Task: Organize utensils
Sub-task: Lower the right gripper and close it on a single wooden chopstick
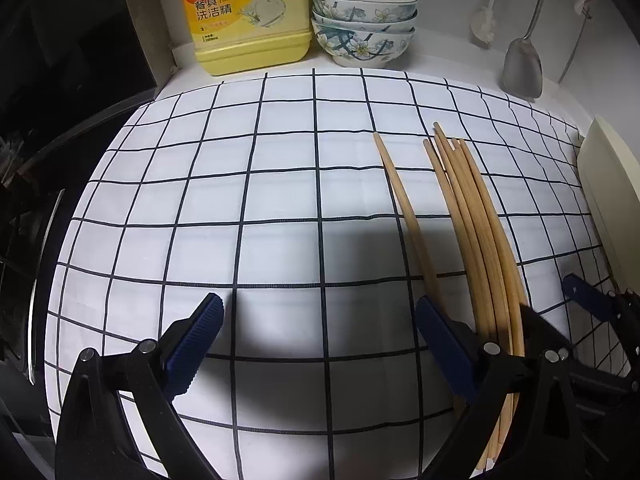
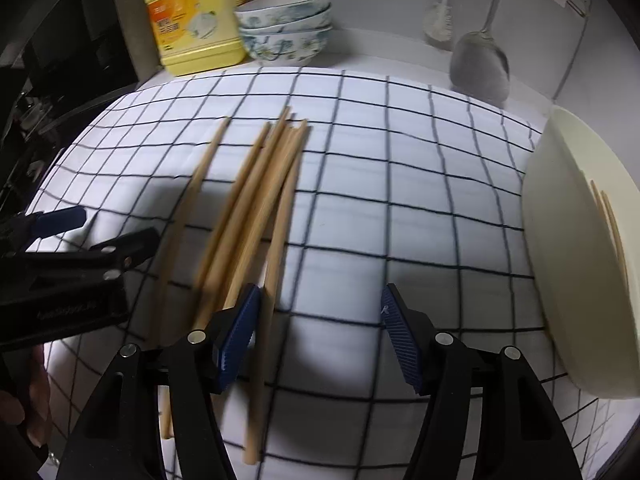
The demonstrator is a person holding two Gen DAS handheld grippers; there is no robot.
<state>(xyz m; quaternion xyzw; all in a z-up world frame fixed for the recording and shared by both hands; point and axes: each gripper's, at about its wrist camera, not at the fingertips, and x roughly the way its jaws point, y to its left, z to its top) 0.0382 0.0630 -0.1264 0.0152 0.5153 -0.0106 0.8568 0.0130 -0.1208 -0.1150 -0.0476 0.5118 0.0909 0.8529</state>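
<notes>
A white cloth with a dark grid (image 1: 280,200) covers the counter. Behind it, a yellow detergent jug (image 1: 244,16) and stacked floral bowls (image 1: 362,24) stand against the pale wall (image 1: 448,0). Left of it lies darkness.

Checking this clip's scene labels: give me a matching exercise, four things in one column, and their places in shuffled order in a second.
Things:
1. yellow plastic detergent jug
2. stacked floral ceramic bowls
3. loose wooden chopsticks
4. cream plastic container

Places:
A. lying on the white grid-patterned cloth
B. at the cloth's right edge, chopsticks inside
C. back left, beyond the cloth
D. just right of the jug

Pairs: 1-C, 2-D, 3-A, 4-B
</notes>
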